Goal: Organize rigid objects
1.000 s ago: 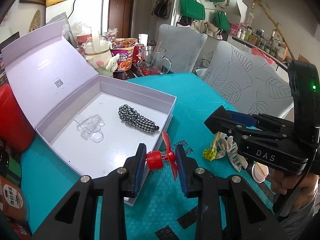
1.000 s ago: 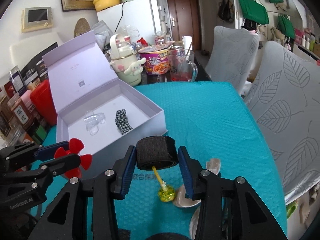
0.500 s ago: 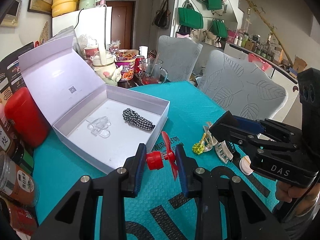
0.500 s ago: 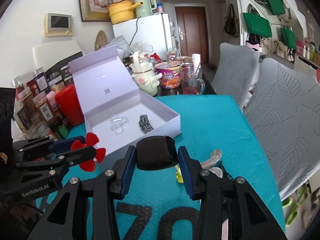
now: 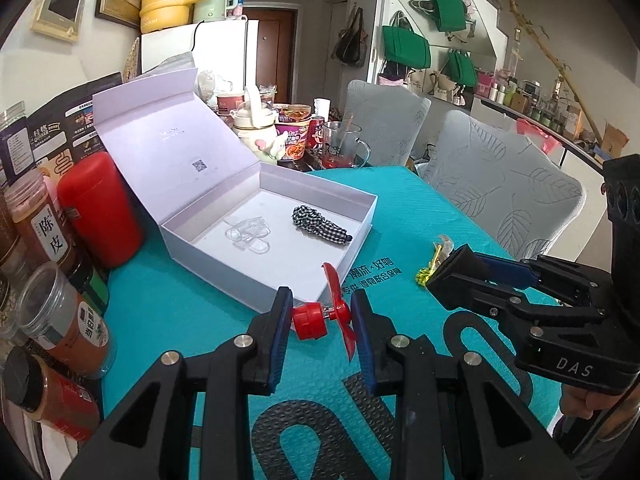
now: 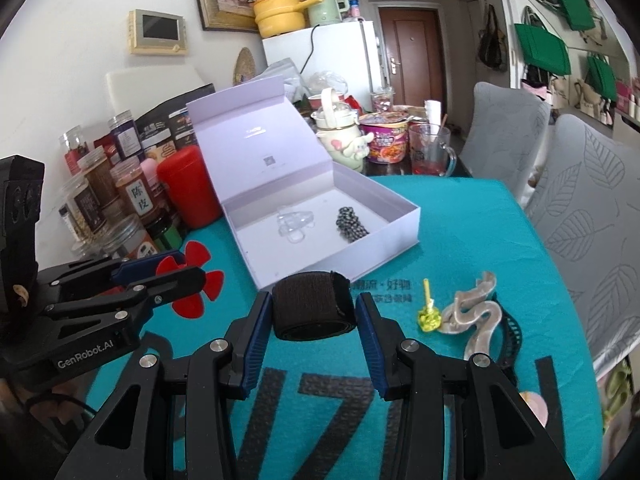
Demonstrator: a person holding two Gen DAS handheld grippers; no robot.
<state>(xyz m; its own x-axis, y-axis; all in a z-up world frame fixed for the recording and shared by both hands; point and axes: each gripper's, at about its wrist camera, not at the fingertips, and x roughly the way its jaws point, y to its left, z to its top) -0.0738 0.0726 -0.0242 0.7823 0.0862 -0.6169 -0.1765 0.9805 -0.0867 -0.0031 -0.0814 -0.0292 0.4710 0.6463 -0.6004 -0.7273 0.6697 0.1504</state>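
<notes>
My left gripper (image 5: pixel 320 316) is shut on a small red propeller (image 5: pixel 322 314), held above the teal mat in front of the open white box (image 5: pixel 352 236). The same red propeller (image 6: pixel 192 280) shows at the left of the right wrist view. A black fabric band (image 6: pixel 312 306) sits clamped between the pads of my right gripper (image 6: pixel 312 312), also in front of the box. Inside the box lie a clear plastic clip (image 5: pixel 248 234) and a checked hair tie (image 5: pixel 318 226). On the mat to the right rest a yellow-green trinket (image 6: pixel 428 316) and a beige claw clip (image 6: pixel 476 312).
Spice jars (image 5: pixel 60 320) and a red canister (image 5: pixel 100 208) crowd the table's left edge. Behind the box stand a cream teapot (image 6: pixel 340 136), a noodle cup (image 6: pixel 384 136) and a glass mug (image 6: pixel 432 148). Two grey chairs (image 5: pixel 504 188) line the right side.
Both grippers have pulled back and risen from the box with their loads still held; the box and the items on the mat now look farther away.
</notes>
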